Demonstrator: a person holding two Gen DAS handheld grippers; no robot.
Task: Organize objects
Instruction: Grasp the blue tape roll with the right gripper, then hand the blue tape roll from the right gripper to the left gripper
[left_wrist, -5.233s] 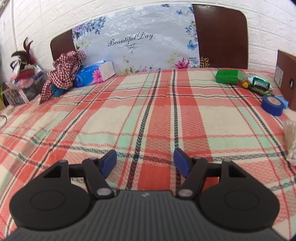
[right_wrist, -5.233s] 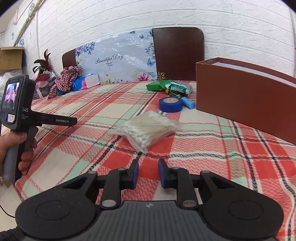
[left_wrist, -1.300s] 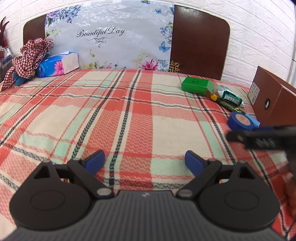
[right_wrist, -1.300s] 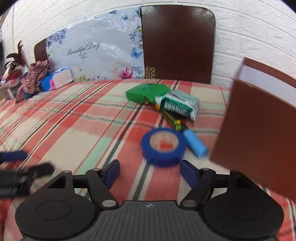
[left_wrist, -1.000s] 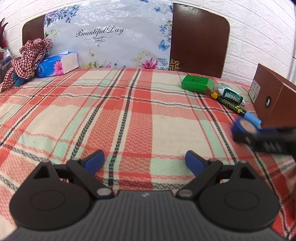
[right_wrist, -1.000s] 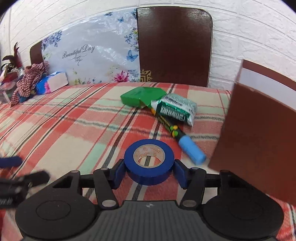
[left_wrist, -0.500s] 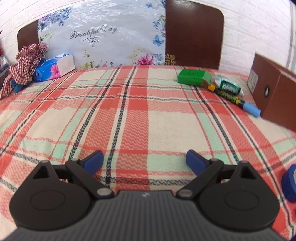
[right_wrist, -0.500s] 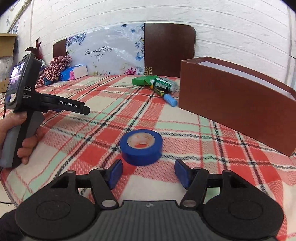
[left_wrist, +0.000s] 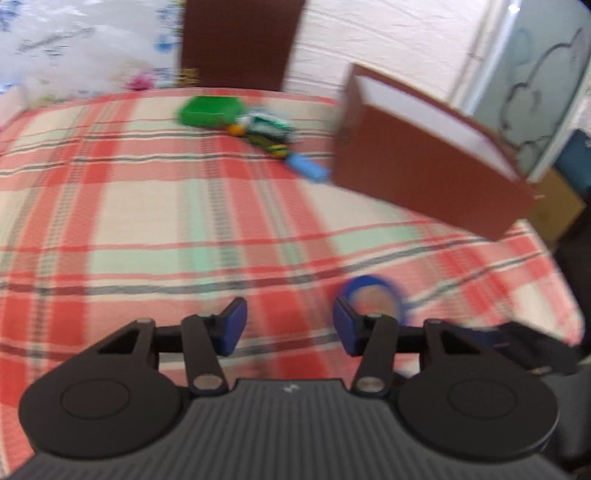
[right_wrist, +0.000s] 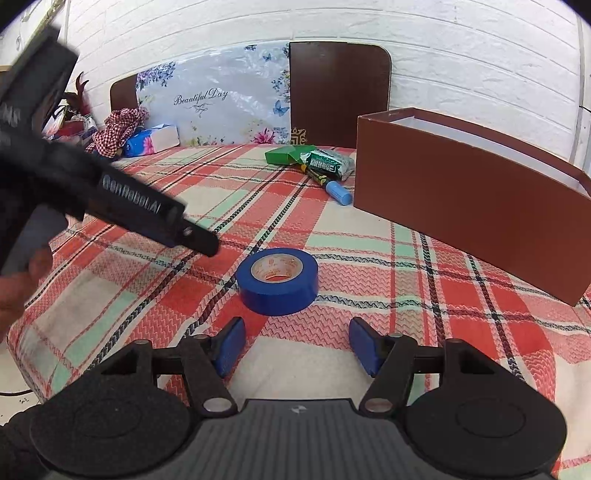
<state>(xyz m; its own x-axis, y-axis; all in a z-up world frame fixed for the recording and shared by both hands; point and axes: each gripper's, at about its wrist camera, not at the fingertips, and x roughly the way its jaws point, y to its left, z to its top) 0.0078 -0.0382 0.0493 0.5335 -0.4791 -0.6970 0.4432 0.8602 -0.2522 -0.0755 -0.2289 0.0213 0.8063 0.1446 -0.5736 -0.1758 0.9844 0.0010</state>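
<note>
Blue tape roll (right_wrist: 277, 280) on plaid cloth (right_wrist: 369, 236) (flat, untouched)

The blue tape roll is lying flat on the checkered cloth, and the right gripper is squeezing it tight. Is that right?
Not quite. The blue tape roll does lie flat on the checkered cloth, but the right gripper is not squeezing it. The right wrist view shows the roll lying free, just ahead of the open fingers.
</note>
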